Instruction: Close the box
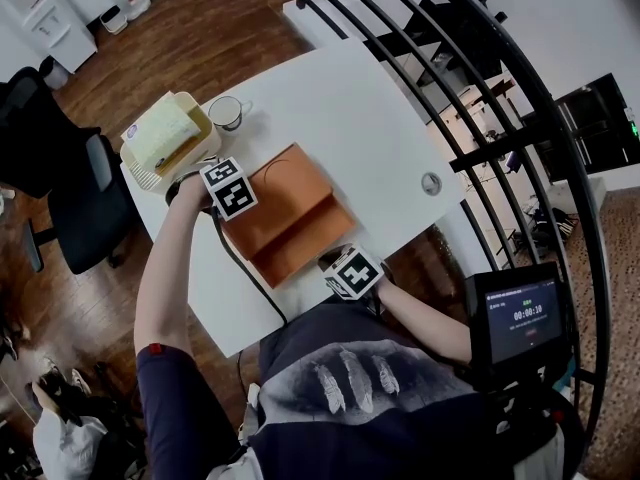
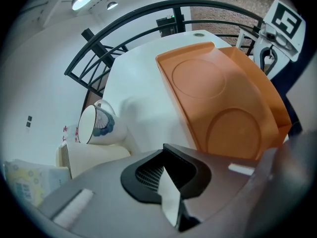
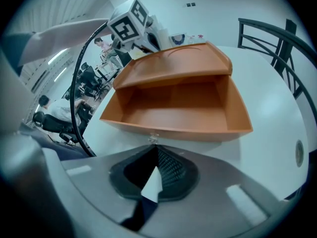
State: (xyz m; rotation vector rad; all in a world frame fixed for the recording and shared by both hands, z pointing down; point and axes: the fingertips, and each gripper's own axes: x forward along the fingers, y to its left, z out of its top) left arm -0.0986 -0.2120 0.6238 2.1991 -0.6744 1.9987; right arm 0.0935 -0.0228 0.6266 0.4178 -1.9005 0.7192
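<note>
An orange box [image 1: 300, 238] lies on the white table [image 1: 350, 108], its empty tray [image 3: 173, 113] facing my right gripper. Its hinged lid [image 3: 173, 66] stands partly raised, slanting over the tray's far half. The lid's top [image 2: 213, 93] carries two round embossed shapes. My left gripper [image 1: 240, 200] sits at the lid's far left corner with jaws shut and nothing between them [image 2: 168, 182]; whether it touches the lid is hidden. My right gripper [image 1: 335, 263] hovers just short of the tray's front wall, shut and empty [image 3: 157, 175].
A patterned cup [image 1: 226, 113] and a cream basket [image 1: 165, 138] holding a packet stand at the table's far left. A black cable [image 1: 245, 268] trails from the left gripper. A black curved railing [image 1: 480, 88] runs along the right, and a timer screen [image 1: 520, 318] is beside me.
</note>
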